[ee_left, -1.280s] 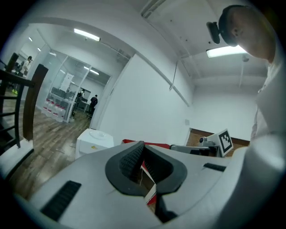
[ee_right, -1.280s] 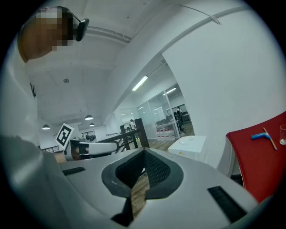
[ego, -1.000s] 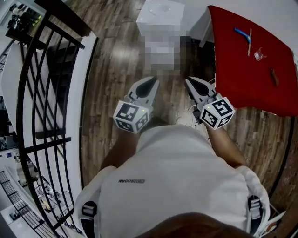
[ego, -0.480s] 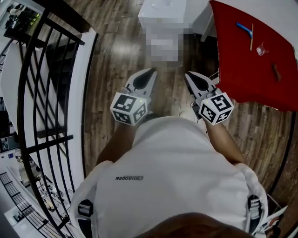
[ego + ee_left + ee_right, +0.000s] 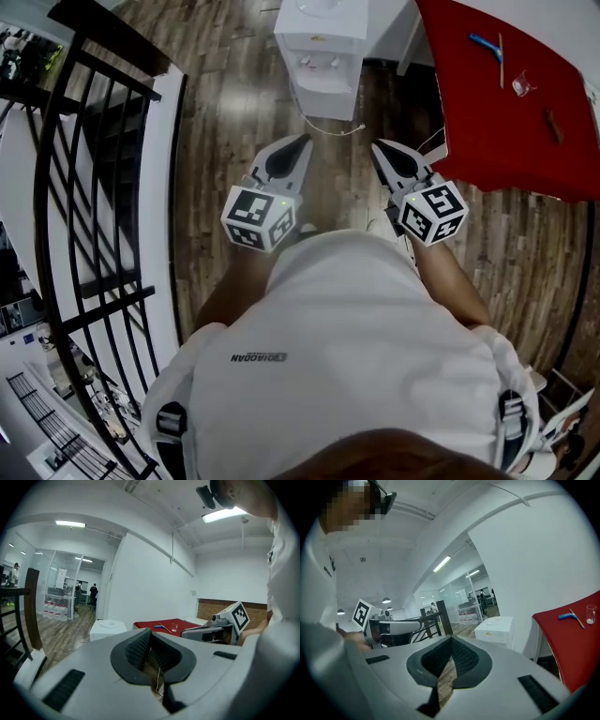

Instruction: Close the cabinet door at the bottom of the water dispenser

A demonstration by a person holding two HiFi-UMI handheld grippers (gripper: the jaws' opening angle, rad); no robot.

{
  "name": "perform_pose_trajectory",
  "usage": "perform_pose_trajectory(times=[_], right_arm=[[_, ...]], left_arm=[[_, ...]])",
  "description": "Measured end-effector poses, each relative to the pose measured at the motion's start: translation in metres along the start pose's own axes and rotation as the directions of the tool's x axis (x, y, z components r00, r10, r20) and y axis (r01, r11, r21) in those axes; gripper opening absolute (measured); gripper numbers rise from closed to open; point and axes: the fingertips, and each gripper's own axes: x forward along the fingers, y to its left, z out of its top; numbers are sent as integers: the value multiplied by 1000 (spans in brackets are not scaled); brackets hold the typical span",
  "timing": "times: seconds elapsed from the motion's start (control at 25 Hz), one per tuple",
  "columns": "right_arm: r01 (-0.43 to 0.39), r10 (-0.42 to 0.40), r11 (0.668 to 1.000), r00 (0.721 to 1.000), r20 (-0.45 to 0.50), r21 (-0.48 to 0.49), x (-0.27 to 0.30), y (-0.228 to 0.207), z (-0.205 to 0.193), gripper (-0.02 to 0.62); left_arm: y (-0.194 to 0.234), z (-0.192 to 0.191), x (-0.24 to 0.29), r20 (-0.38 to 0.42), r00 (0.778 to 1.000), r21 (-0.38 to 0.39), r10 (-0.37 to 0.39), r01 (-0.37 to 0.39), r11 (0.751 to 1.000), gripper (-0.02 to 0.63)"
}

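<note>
Head view: water dispenser [image 5: 323, 52] beyond left gripper [image 5: 304, 140], right gripper [image 5: 376, 146].

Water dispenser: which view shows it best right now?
Head view: the dispenser shows nearly whole from above, top and taps facing us. Left gripper view catches only its white top; right gripper view its top and upper side. None shows the bottom cabinet door.

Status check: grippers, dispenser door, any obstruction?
Left gripper, right gripper: empty, jaws shut. Water dispenser ahead, not reached; door state unseen. Thin cord on floor at its base.
</note>
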Motion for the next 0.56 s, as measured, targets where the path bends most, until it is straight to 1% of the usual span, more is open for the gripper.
perform_pose_trajectory(times=[0.16,0.24,0.36,0.56], right_arm=[[-1,1,1000,1000,10,1,2,6,0,21],[0,0,1000,1000,8,2,4,6,0,21],[5,-5,1000,1000,5,0,5,4,1,21],[0,0,1000,1000,-1,-14,5,5,5,21]], left_arm=[[9,-2,-1,9,1000,-75,-17,18,997,-5],[13,-3,-2,13,1000,-87,-10,11,996,-5],[14,-1,-2,19,1000,-63,-6,7,998,-5],[8,6,-5,28,999,3,-17,17,1000,-5]])
